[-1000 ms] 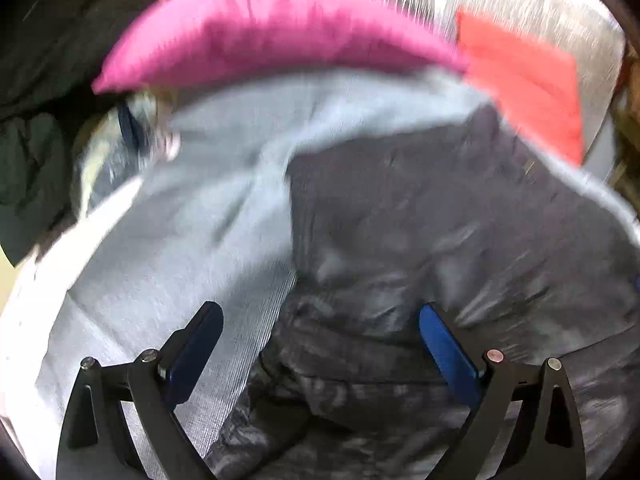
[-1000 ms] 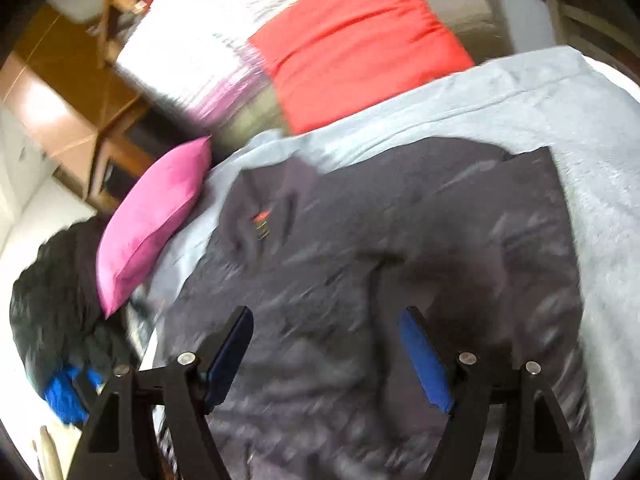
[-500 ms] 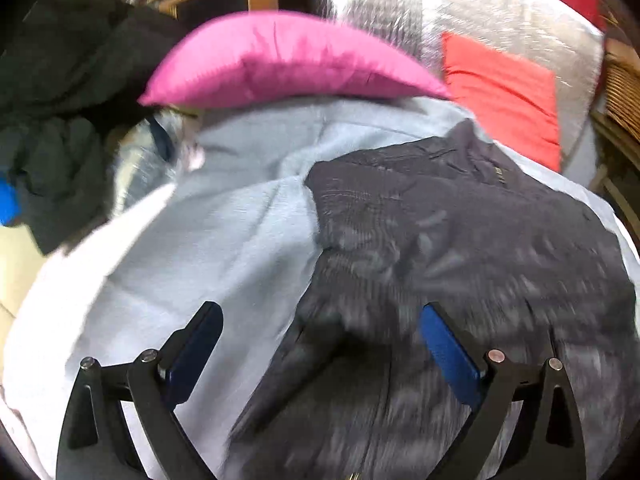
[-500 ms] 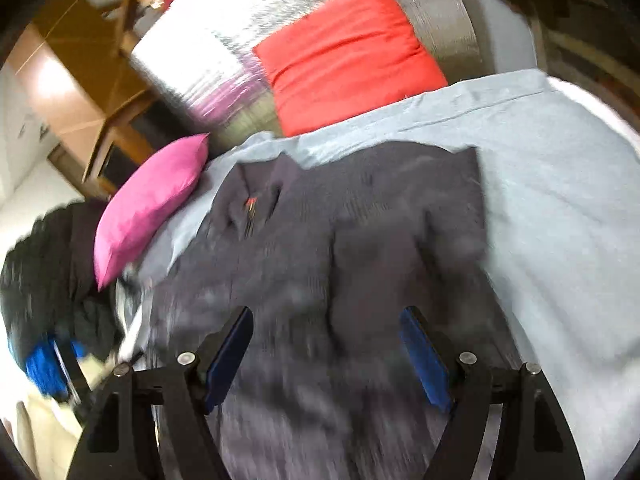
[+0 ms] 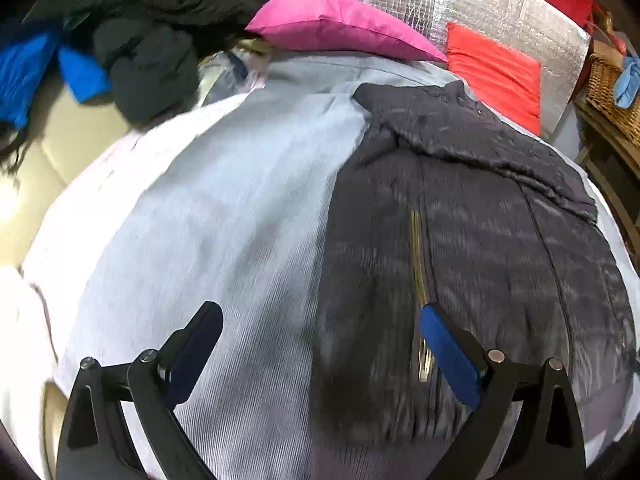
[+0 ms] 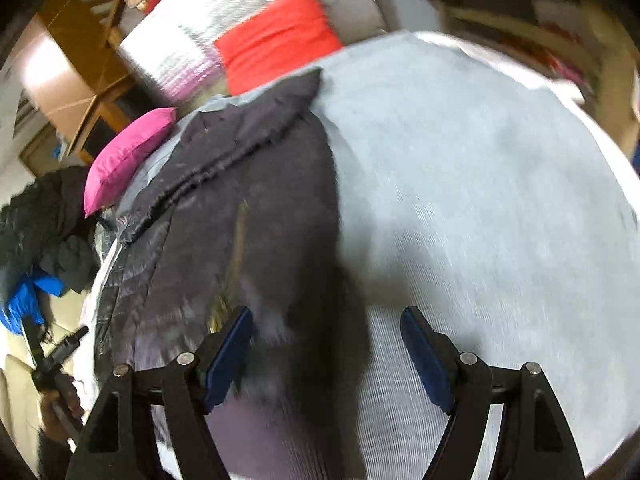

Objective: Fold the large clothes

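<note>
A dark quilted jacket (image 5: 460,216) lies spread flat on a pale grey sheet (image 5: 224,216), its gold zip (image 5: 418,256) running down the front. The left tool (image 5: 320,344) hangs above the jacket's left edge, its jaws spread and empty. The right tool (image 6: 326,344) hangs above the jacket's right edge, jaws likewise spread and empty. A pink cushion (image 5: 340,24) and a red cushion (image 5: 496,72) lie beyond the collar.

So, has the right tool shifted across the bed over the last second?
Yes. The right tool has slid to the right: it was over the middle of the dark jacket and now straddles its right edge, by the grey blanket.
</note>
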### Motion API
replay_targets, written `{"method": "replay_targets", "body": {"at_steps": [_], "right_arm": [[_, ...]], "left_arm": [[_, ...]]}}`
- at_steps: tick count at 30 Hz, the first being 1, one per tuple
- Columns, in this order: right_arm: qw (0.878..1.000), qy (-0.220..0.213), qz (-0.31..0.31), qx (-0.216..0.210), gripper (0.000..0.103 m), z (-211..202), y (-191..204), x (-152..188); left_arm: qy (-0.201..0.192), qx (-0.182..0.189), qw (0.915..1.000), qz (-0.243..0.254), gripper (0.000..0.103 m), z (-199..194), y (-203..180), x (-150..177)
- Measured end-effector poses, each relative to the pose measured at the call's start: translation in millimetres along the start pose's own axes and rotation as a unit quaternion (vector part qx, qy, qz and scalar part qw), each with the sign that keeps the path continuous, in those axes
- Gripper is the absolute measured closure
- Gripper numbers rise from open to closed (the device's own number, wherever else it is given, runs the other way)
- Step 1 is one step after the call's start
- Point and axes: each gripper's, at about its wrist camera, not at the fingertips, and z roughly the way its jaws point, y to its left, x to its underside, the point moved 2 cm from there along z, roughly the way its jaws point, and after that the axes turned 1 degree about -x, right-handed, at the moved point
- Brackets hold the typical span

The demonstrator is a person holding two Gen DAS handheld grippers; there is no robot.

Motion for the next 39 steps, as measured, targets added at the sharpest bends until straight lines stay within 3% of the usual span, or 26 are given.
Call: {"method": "replay_targets", "body": {"at_steps": [3,10,14,19,20,24,28,31,35,39], "right_arm": [[1.000,-0.002,0.015,-0.014,0.024,-7,-5,21],[0.996,0.012,0.031,-0.082,0.024,-3,10,39],[0.994,0.016,0.051,-0.096,0.025,5,12,46],[0.994,0.023,0.055,-0.086,0.056,9,11,48],[0.994,0.024,0.058,-0.086,0.058,9,9,48],[0.995,0.026,0.048,-0.082,0.059,8,10,50],[0.995,0.027,0.043,-0.090,0.046,9,10,50],[0.995,0.027,0.032,-0.087,0.047,9,12,51],[0.998,0.047,0.017,-0.050,0.083,10,15,50],[0.998,0.050,0.003,-0.044,0.093,6,22,47]], "left_arm": [[0.005,0.011,0.9999,-0.009,0.004,-7,6,16],[0.031,0.021,0.9992,-0.012,0.004,-1,10,39],[0.048,0.028,0.9984,-0.004,0.004,1,5,49],[0.057,0.035,0.9977,-0.016,0.004,6,5,56],[0.058,0.035,0.9975,-0.018,0.004,6,5,56],[0.057,0.037,0.9976,-0.014,0.004,6,5,58],[0.059,0.040,0.9974,-0.013,0.003,8,6,59],[0.062,0.042,0.9971,-0.015,0.004,9,6,59],[0.063,0.043,0.9970,-0.012,0.007,8,5,59],[0.065,0.064,0.9958,-0.002,0.024,6,2,59]]}}
